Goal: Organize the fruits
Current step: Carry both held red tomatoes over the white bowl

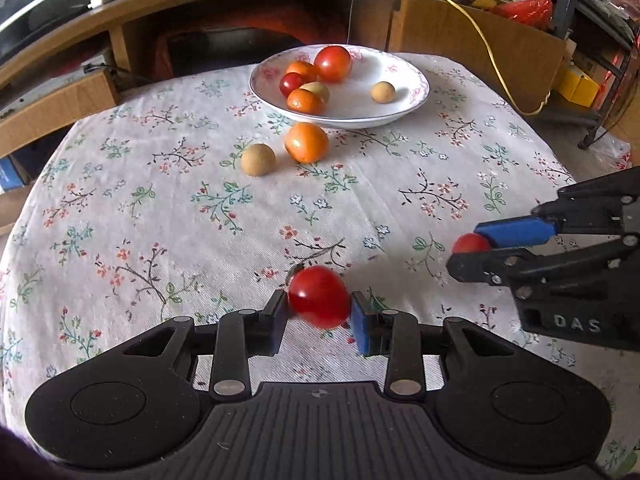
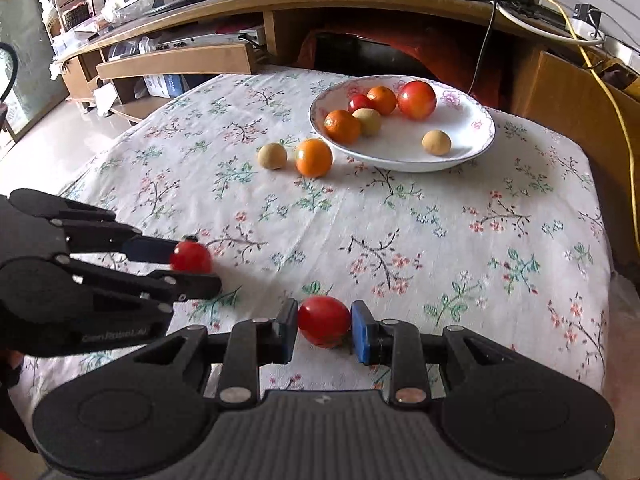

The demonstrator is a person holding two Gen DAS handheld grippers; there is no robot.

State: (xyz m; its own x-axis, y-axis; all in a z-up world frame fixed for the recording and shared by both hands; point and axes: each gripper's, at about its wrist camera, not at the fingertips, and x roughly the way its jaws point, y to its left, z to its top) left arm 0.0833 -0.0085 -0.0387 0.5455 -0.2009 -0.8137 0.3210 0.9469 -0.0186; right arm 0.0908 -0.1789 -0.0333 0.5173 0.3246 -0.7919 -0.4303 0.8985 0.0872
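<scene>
At six o'clock over the table, clamping left gripper and right gripper on one tomato each, likely carrying toward the twelve o'clock bowl.

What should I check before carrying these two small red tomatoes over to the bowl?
1. Left hand-held gripper closed on its red tomato: ok, both pads touch it, though the picture is blurred there.
2. Right hand-held gripper closed on its red tomato: ok.
3. Room in the bowl: ok, its right side is bare apart from one tan fruit.
4. Path clear: not ok, an orange and a tan round fruit lie on the cloth before the bowl.
5. Grippers apart from each other: ok.
</scene>
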